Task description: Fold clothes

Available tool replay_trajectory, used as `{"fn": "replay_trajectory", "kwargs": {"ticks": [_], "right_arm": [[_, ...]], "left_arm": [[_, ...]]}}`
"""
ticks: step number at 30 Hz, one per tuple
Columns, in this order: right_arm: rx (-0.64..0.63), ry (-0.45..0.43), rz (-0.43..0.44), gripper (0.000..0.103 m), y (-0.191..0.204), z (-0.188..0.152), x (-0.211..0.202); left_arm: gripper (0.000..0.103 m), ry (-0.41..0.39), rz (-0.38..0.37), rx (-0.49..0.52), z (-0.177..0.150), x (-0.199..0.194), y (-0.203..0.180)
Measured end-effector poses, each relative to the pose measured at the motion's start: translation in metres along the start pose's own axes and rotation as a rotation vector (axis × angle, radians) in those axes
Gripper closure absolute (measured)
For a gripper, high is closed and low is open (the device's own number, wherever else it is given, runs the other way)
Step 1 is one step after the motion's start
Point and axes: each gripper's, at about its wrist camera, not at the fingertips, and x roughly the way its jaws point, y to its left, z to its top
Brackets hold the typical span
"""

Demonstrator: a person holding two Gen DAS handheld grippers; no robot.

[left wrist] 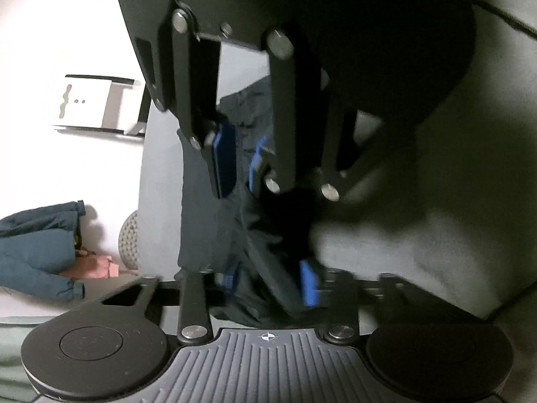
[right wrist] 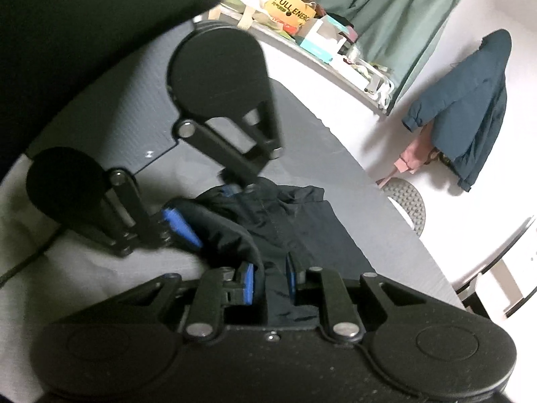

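Dark navy garment (right wrist: 288, 215): thin woven cloth, matt, finely creased. Left gripper (left wrist: 268, 278): matt black plastic links, ribbed grey housing, blue rubbery pads (left wrist: 309, 282), bright metal pivot pins. Right gripper (right wrist: 270, 282): same matt black plastic, faintly speckled. Bed surface (right wrist: 335, 154): grey cloth, smooth, matt. Teal jacket (right wrist: 470, 107) on the wall: soft matt fabric. Cardboard box (right wrist: 292, 8): yellow printed paperboard.

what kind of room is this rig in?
Likely a bedroom or small living room at home: a teal jacket hangs on the white wall, a green curtain behind a cluttered shelf, dark garment on grey bedding.
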Motion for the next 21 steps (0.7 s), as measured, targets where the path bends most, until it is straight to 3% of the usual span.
{"fn": "replay_trajectory", "kwargs": {"ticks": [1,6,8,11,16,19,21], "right_arm": [[0.008,0.0,0.003,0.085,-0.002,-0.001,-0.001],[0.011,0.019,0.013,0.079,-0.001,-0.004,-0.003],[-0.02,0.033,0.008,0.062,0.008,-0.006,-0.004],[-0.114,0.061,-0.029,0.046,0.024,-0.012,-0.003],[-0.265,0.143,-0.171,0.048,0.028,-0.028,0.001],[-0.262,0.18,-0.198,0.055,0.017,-0.035,-0.002],[-0.268,0.201,-0.186,0.066,0.017,-0.038,-0.002]], "left_arm": [[0.09,0.008,-0.008,-0.008,0.0,-0.001,0.0],[0.093,0.02,-0.051,-0.106,0.001,-0.009,0.014],[0.093,0.018,-0.059,-0.159,0.0,-0.012,0.02],[0.093,0.012,-0.054,-0.188,-0.005,-0.019,0.022],[0.093,0.006,-0.048,-0.199,-0.012,-0.028,0.018],[0.093,0.004,-0.046,-0.205,-0.016,-0.033,0.016],[0.093,0.001,-0.046,-0.198,-0.015,-0.028,0.017]]}}
